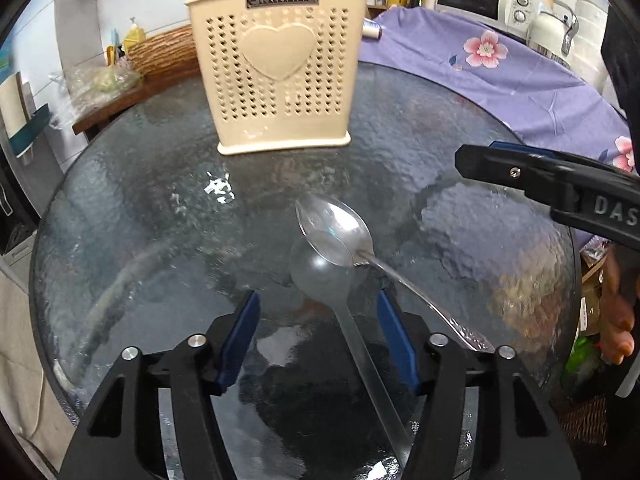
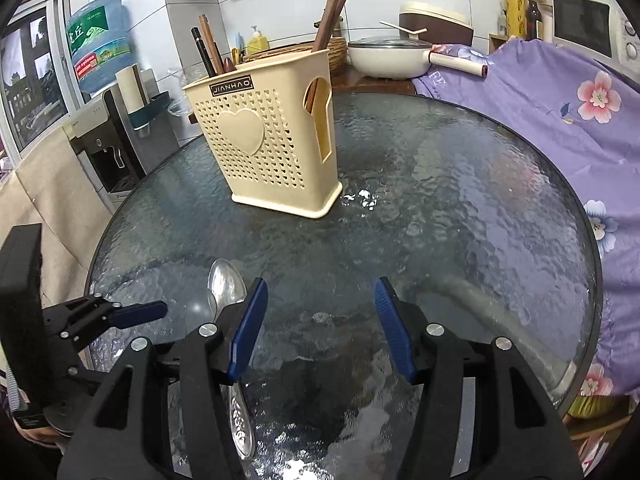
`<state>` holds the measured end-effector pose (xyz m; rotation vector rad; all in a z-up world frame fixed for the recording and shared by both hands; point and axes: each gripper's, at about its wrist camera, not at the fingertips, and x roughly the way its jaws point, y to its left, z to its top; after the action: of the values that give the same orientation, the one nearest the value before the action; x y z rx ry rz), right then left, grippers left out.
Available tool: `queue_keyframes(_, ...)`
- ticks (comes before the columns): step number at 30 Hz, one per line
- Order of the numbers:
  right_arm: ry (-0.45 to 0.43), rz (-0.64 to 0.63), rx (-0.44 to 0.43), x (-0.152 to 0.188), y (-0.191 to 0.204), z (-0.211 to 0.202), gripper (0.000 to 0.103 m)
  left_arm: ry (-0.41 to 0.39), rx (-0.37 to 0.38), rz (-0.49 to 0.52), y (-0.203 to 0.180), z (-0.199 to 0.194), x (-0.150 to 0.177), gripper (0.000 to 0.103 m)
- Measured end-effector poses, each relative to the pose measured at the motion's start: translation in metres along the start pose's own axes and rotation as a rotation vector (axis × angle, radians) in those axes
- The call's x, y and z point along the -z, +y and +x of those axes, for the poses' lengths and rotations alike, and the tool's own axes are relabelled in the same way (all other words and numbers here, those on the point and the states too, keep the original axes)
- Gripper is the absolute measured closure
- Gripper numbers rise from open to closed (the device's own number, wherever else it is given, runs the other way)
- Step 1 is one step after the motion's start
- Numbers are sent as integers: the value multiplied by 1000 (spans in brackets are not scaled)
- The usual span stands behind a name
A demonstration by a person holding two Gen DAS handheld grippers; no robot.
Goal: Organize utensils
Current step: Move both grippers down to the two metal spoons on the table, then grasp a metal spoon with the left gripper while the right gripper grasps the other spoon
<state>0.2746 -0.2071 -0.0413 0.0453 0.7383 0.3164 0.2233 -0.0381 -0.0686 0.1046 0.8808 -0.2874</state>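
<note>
Steel spoon (image 2: 226, 286) handle partly hidden behind right gripper's blue finger pad (image 2: 245, 330); brown wooden chopsticks (image 2: 335, 0) cut off by top edge.

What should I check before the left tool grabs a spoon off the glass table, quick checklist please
1. Left tool open: ok, nothing pinched.
2. A spoon between its fingers: ok, the translucent spoon has its handle running between them.
3. Spoons separated: not ok, the metal spoon lies with its bowl over the translucent one.
4. Right tool out of the way: ok, open over bare glass table, holding nothing.
5. Utensil holder upright: ok, chopsticks already stand in it.
6. Free room in the holder: cannot tell from here.
</note>
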Motion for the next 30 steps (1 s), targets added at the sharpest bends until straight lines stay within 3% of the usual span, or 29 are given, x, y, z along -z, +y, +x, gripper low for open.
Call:
queue_keyframes(4, 6, 16, -11, 5, 0, -3, 45, -1, -19, 9, -4, 3, 0, 47)
queue_keyframes(9, 13, 30, -21, 9, 1, -3, 45, -6, -40, 2, -6, 6, -6, 59)
queue_keyframes(18, 34, 40, -12, 14, 0, 0, 44, -23, -54, 0, -11, 12, -13, 67)
queue_keyframes(30, 86, -50, -45, 14, 21, 19, 45, -37, -32, -91, 18, 1, -7, 67)
